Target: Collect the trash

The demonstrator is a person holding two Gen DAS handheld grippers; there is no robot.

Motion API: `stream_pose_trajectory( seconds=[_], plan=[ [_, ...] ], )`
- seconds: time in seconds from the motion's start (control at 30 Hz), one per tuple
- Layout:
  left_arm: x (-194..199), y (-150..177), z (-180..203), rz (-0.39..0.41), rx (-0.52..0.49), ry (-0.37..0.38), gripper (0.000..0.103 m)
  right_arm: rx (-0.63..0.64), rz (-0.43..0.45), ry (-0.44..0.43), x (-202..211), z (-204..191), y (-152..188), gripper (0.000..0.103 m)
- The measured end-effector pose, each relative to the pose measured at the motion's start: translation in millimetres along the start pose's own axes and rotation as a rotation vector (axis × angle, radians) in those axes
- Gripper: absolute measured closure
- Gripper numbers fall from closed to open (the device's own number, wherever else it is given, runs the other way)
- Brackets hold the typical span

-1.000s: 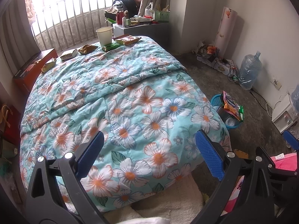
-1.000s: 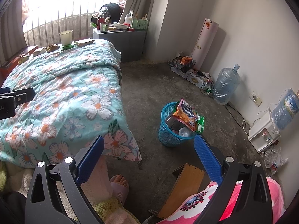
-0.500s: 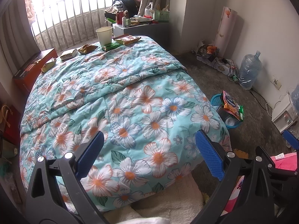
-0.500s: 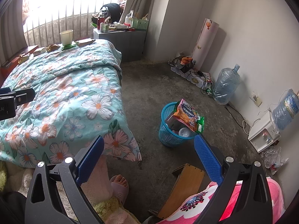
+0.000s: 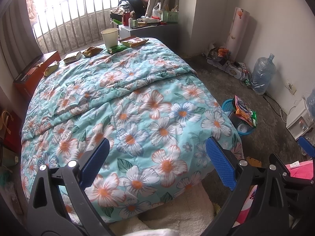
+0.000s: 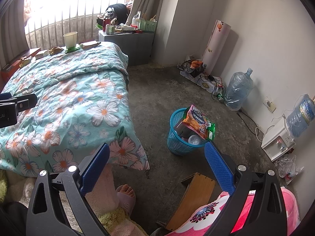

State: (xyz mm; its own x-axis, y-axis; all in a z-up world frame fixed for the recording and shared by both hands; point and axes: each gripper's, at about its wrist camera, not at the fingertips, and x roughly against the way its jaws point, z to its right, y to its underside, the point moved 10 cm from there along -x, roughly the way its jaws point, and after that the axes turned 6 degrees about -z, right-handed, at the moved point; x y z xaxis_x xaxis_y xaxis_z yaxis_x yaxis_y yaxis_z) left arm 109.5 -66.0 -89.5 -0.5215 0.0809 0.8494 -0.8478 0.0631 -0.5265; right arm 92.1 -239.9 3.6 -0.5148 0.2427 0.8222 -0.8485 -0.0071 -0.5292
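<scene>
Snack wrappers (image 5: 92, 51) and a paper cup (image 5: 109, 37) lie along the far edge of the floral quilt (image 5: 137, 106). The blue wastebasket (image 6: 180, 143), seemingly overfull, stands on the floor beside the bed. Left gripper (image 5: 157, 161) and right gripper (image 6: 156, 162) both gape, empty.

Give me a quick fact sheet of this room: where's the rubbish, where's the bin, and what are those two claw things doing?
place: bedroom, floral bedspread
rubbish on bed: paper cup and snack wrappers along the far edge by the window
bin: blue basket on the floor beside the bed, already full, snack bag sticking out
left gripper: open, empty, over the near end of the bed
right gripper: open, empty, over the floor near the basket
</scene>
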Motion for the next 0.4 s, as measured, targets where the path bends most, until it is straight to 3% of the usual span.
stream_pose_trajectory(
  seconds=[0.4],
  plan=[
    [-0.1, 0.9, 0.5, 0.003, 0.002, -0.002, 0.009, 0.000, 0.002, -0.003, 0.4, -2.2, -2.6, 0.009]
  ],
)
